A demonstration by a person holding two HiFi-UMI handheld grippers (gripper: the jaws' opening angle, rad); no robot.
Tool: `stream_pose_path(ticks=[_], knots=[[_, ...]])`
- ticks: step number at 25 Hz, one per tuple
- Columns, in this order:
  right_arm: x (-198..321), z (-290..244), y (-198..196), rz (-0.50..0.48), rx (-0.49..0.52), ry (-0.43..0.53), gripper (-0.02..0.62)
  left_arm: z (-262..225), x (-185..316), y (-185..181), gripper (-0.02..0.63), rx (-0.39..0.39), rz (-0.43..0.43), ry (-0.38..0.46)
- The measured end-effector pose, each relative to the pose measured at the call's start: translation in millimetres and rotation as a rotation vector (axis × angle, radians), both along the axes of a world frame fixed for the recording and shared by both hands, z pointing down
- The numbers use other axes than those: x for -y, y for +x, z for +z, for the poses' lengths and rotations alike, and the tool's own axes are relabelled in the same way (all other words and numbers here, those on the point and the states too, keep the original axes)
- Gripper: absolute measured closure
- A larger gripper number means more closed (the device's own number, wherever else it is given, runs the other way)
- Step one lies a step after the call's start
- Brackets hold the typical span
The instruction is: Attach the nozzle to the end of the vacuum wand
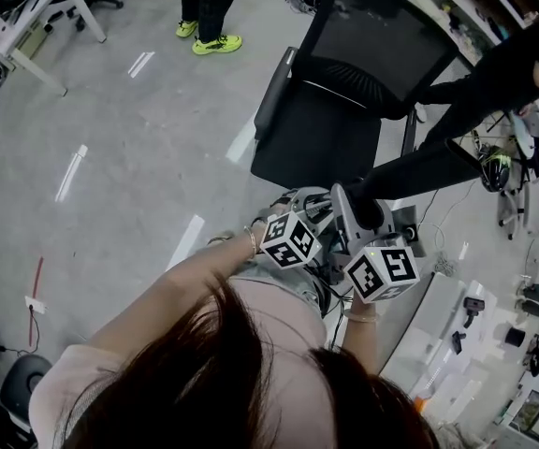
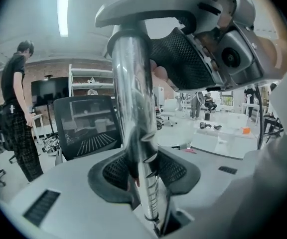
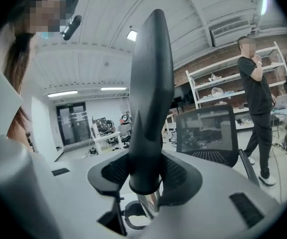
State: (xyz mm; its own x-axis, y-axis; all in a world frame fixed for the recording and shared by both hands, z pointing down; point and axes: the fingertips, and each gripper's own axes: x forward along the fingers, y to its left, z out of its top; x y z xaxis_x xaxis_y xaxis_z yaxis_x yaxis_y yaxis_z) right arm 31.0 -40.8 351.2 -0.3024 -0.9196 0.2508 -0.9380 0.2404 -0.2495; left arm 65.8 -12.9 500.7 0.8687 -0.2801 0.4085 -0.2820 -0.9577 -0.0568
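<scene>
Nozzle point(image 3: 151, 98) is clamped in right gripper point(image 3: 146, 183) jaws & looks pushed onto end of shiny wand point(image 2: 133, 108), which is clamped in left gripper point(image 2: 143, 176) jaws, so job seems nearly done, w/ maybe a firm push yet to be given.

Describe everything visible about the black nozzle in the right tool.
The nozzle is a long, matte black, plastic-looking crevice piece: a round collar at the base, tapering and flattening to a slanted tip. It stands upright in the right gripper view, gripped at the collar between the textured pads of the right tool. A shiny metal wand pokes out from beneath its collar; whether it is fully seated cannot be told.
</scene>
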Motion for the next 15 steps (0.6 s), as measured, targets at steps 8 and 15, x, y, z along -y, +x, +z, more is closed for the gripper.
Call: stream_pose_path(ticks=[8,15], knots=[[-4.3,1.6,-3.5,-0.044,-0.007,-0.046,0.413,-1.5,-4.1,-0.9,0.456,-0.029,0.033,0.002],[-9.1,3.0,-8.9,-0.216,-0.057,-0.138,0.414,-2.4,-5.9,-0.1,0.456,-0.034,0.045,0.006]])
